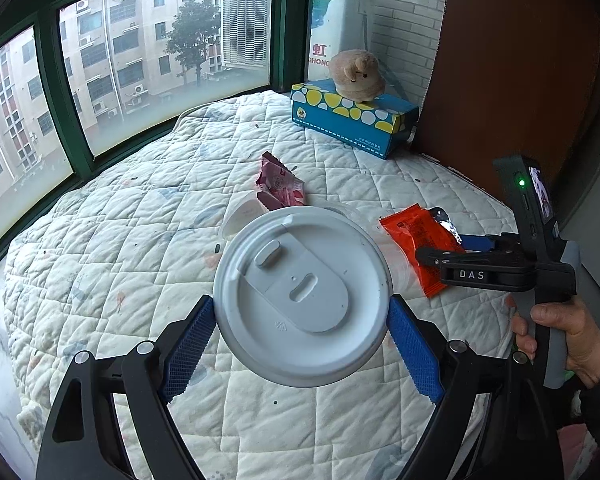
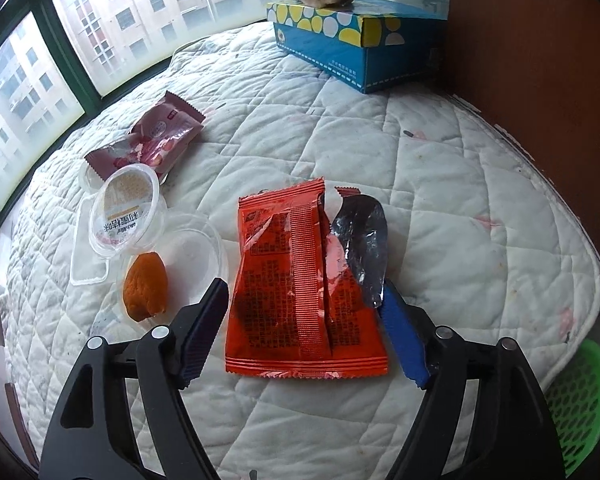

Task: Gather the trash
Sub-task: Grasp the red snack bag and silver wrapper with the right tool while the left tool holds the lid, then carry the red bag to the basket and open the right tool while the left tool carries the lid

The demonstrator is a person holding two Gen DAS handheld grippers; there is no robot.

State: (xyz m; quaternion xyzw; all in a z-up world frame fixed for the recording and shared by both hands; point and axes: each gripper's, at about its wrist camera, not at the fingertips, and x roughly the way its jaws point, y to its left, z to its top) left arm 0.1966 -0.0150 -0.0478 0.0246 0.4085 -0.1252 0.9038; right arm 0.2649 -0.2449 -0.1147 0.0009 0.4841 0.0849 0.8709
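This is a home bedroom in an upper-floor flat. A white quilted mattress fills a bay of green-framed windows that look out on apartment blocks. A beige plush toy sits on a blue tissue box with yellow and white spots, beside a brown wooden panel.

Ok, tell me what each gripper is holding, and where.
Left gripper: white cup lid, pinched at opposite rim edges. Right gripper: nothing; open jaws straddle the orange wrapper.
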